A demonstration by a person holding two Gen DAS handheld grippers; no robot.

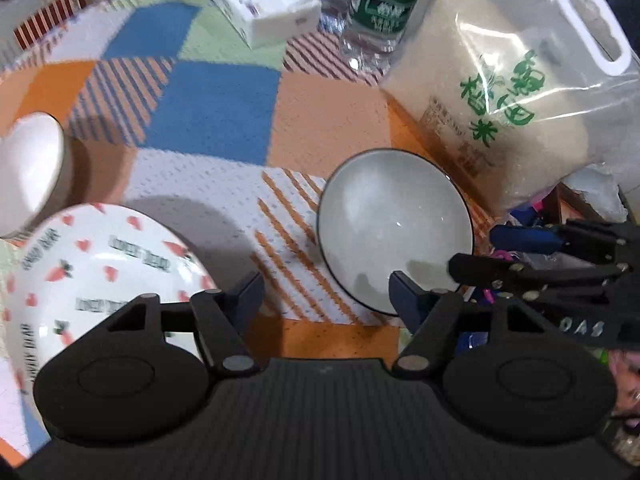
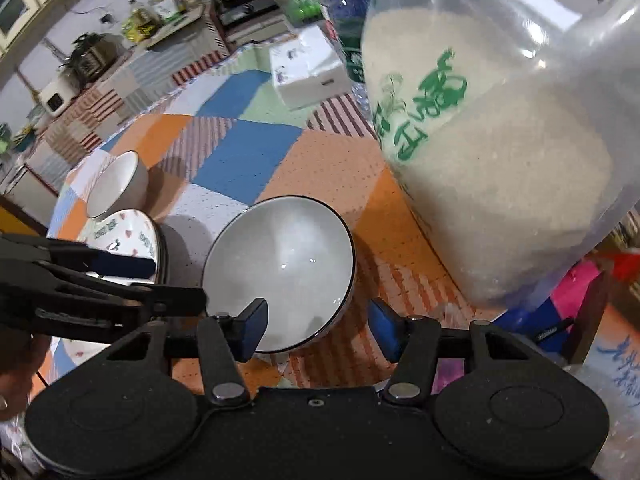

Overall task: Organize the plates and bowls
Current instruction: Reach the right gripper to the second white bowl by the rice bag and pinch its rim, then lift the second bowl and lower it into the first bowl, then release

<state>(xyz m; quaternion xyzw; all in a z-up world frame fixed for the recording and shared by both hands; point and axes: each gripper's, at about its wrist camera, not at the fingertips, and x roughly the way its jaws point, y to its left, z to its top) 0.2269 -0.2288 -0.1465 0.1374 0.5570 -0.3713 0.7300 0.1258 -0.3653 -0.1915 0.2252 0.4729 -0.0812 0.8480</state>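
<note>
Currently we are looking at the approach step: both grippers are hanging over the patchwork tablecloth (image 1: 216,116) with nothing held.

Going largest to smallest, the rice bag (image 2: 500,168) is standing ahead and right of the right gripper (image 2: 318,330), close beside the grey bowl (image 2: 280,268).

The carrot-print plate (image 1: 92,280) is lying ahead-left of the left gripper (image 1: 326,294), tilted. We are judging it to be resting on another plate, since dark rims are showing beneath its edge in the right wrist view.

The grey bowl is sitting directly ahead of the right gripper, whose jaws are standing spread with the near rim between them and no pad pressing it.

The white bowl (image 1: 32,172) is leaning far ahead-left of the left gripper, near the plate.

The left gripper's jaws are standing spread over bare cloth.

In our judgement, the next move is calling for the right jaws to pinch the near rim squarely, then lift clear of the bag.

Hidden or unclear: the plate's near edge is disappearing behind the left gripper's body; the white bowl is cut off at the frame edge; the bottles behind the tissue pack (image 1: 264,4) are blurring.
</note>
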